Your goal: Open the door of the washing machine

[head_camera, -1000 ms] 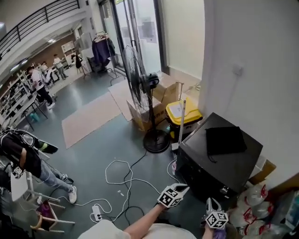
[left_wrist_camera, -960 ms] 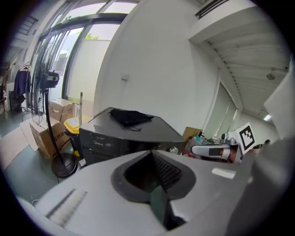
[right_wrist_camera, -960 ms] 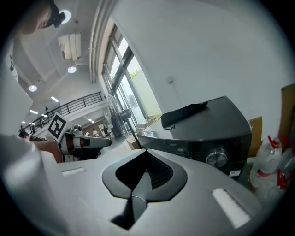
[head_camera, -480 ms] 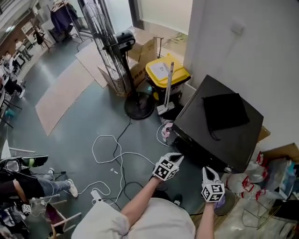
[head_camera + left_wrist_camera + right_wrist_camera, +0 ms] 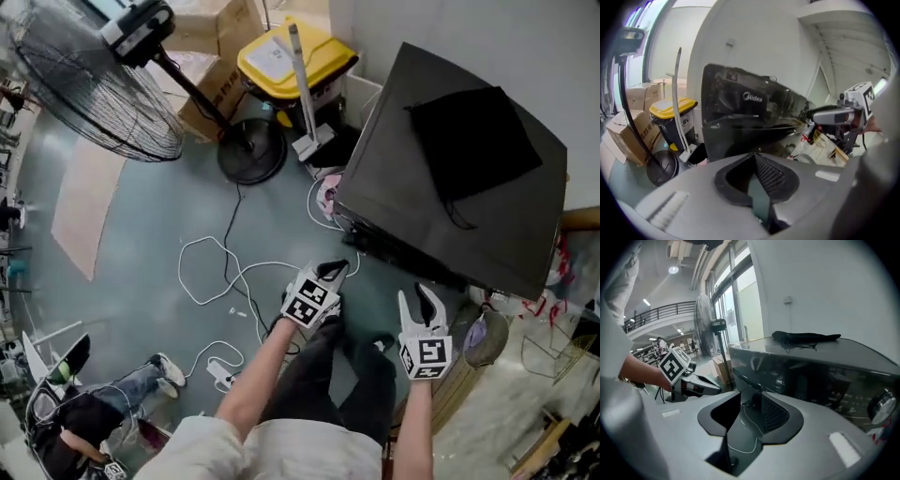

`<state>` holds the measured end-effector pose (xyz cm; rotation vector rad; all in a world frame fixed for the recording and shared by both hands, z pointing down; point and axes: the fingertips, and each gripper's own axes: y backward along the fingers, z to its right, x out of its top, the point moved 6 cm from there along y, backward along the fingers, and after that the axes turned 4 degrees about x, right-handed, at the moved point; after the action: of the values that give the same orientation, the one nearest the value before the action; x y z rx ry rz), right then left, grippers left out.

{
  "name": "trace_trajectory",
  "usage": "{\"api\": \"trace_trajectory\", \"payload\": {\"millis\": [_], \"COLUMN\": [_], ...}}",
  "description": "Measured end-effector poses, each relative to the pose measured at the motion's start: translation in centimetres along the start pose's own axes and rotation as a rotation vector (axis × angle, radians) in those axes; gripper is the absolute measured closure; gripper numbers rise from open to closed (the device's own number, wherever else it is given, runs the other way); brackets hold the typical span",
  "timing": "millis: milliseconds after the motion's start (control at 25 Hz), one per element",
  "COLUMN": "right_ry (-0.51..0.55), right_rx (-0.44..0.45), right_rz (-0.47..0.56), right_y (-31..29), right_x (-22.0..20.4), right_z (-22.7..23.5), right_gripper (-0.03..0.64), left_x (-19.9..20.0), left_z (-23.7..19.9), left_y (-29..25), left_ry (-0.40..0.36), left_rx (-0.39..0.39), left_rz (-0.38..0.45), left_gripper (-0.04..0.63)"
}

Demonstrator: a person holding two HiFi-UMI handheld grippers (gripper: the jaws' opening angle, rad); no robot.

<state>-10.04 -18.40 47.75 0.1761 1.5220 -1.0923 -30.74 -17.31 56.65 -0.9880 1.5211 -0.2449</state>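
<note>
The washing machine (image 5: 450, 197), a dark cabinet, is set against the white wall with its front turned toward both grippers. A black cloth (image 5: 473, 131) is laid on its top. On the glossy front the door's outline cannot be picked out with certainty, but nothing is seen swung out, so the door is judged closed and the opening not yet begun.

The step in hand is judged to be the approach. The left gripper (image 5: 333, 274) is held just before the machine's front left corner, its jaws pressed together with nothing between them. The right gripper (image 5: 419, 298) is held before the front further right, near it but apart. Its jaws have just been opening and are spread, with nothing between them.

For the next move, the door's handle or edge would have to be found. The parted jaws would then be closed on it and the door drawn outward on its hinge.

The brand "Midea" (image 5: 754, 97) can be read on the machine's front. A dial (image 5: 881, 408) is seen on the control panel, its markings too small to read. Beside the machine's left flank a yellow-lidded bin (image 5: 295, 56) is stood, its white label unreadable. Further off are a floor fan (image 5: 94, 84) and white cables (image 5: 216, 272).
</note>
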Motion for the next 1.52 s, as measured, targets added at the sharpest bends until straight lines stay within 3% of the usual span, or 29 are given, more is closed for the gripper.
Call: {"api": "trace_trajectory", "payload": {"millis": [120, 200, 360, 480, 640, 840, 1200, 1520], "right_ry": [0.153, 0.25, 0.42, 0.52, 0.626, 0.632, 0.563, 0.571], "right_rx": [-0.083, -0.121, -0.174, -0.173, -0.121, -0.04, -0.068, -0.045], "right_rz": [-0.036, -0.071, -0.111, -0.123, -0.219, -0.278, -0.254, -0.266], "right_y": [-2.3, -3.6, -5.1, -5.8, -7.4, -7.9, -8.1, -7.8], "right_x": [-1.7, -2.1, -3.1, -4.4, -6.1, -7.7, -7.4, -7.5], "right_z": [2.4, 2.9, 2.2, 2.4, 2.7, 2.9, 3.0, 2.7], "right_gripper": [0.457, 0.456, 0.413, 0.396, 0.377, 0.356, 0.357, 0.357], "left_x": [-1.4, -2.6, -4.8, -4.6, -4.2, -4.0, -4.8, -5.4], "left_z": [-2.1, -3.3, -4.9, -4.8, -3.3, -2.0, -1.7, -1.4], "left_y": [-4.3, -6.3, -8.5, -10.3, -12.9, -14.8, -15.1, -14.6], "left_ry": [-0.026, -0.041, -0.155, -0.23, -0.373, -0.396, -0.361, -0.337], "left_rx": [-0.014, -0.041, -0.08, -0.12, -0.205, -0.255, -0.254, -0.271], "left_rz": [0.017, 0.021, -0.015, -0.007, -0.037, -0.082, -0.091, -0.055], "left_gripper": [0.506, 0.488, 0.403, 0.355, 0.331, 0.331, 0.334, 0.337]}}
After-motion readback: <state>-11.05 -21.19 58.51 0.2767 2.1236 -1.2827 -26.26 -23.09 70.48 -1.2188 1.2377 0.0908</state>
